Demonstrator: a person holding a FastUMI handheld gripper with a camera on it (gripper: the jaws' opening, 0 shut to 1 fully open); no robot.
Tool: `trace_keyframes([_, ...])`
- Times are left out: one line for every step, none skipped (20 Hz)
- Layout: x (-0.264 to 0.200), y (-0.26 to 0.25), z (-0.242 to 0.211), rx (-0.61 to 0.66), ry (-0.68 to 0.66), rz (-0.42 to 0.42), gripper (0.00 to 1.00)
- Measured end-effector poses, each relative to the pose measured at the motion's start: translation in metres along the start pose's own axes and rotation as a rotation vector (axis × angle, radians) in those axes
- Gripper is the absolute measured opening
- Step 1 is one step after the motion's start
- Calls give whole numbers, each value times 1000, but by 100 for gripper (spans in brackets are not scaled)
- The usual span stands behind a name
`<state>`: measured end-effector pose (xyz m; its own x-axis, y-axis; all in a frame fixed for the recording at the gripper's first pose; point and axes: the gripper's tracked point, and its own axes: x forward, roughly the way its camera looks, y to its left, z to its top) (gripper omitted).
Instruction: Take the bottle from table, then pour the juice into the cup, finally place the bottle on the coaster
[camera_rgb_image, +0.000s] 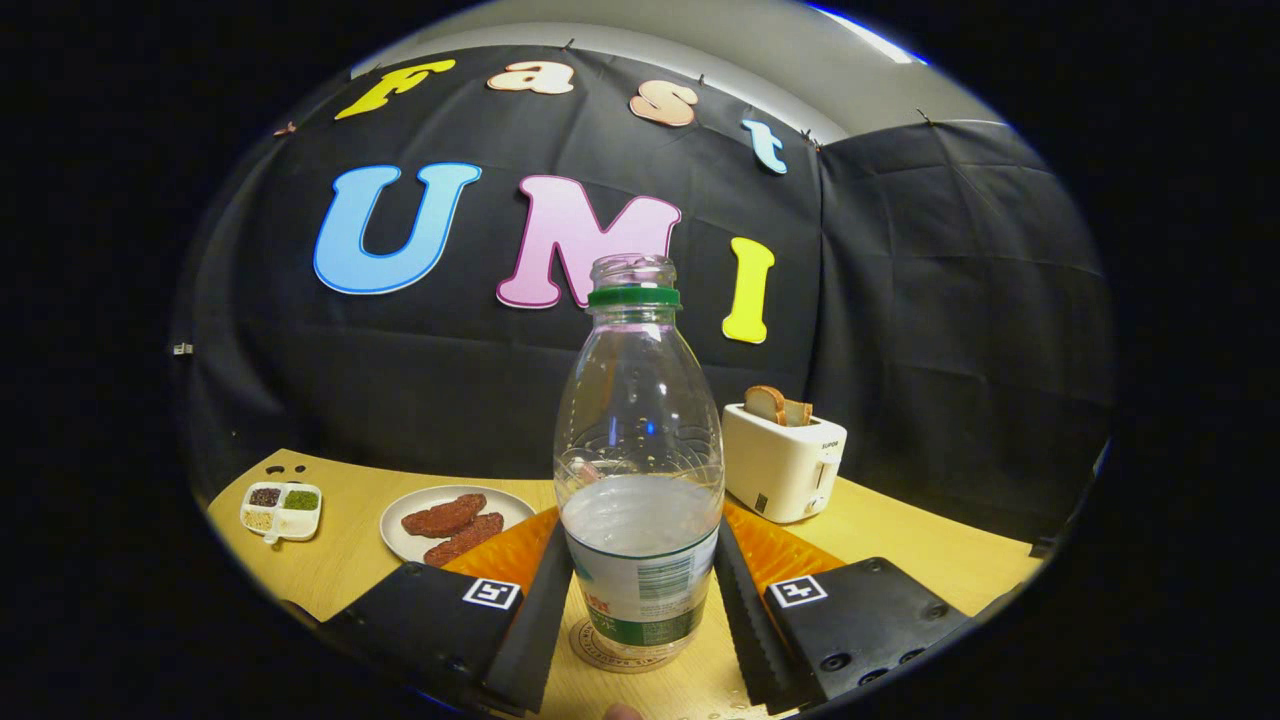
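An open clear bottle (640, 480), partly filled with pale liquid, stands upright on a round coaster (605, 650) on the wooden table (900, 540). The gripper (640, 610) has the bottle's lower body between its two fingers; both sit right against its sides, though firm contact cannot be confirmed. Beyond the fingers, a plate (455, 520) with browned patties lies next to a small divided dish (282, 510). A toaster (785, 460) holding bread stands on the other side.
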<state>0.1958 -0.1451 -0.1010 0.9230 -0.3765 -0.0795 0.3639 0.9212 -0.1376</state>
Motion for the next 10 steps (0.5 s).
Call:
trace_keyframes([5,1,-7,9,4,-10,75])
trace_keyframes([9,1,-13,10,7,-19,75])
trace_keyframes([14,0,-18,5,9,-28,75])
trace_keyframes([18,1,-22,-2,11,-34,75])
trace_keyframes([20,1,-28,0,18,-36,75])
trace_keyframes([21,2,-33,3,19,-39,75])
trace_keyframes([23,2,-36,7,23,-43,75])
trace_keyframes([24,1,-40,7,23,-50,75])
trace_keyframes([25,1,-44,6,23,-57,75])
trace_keyframes([25,1,-46,9,21,-59,75])
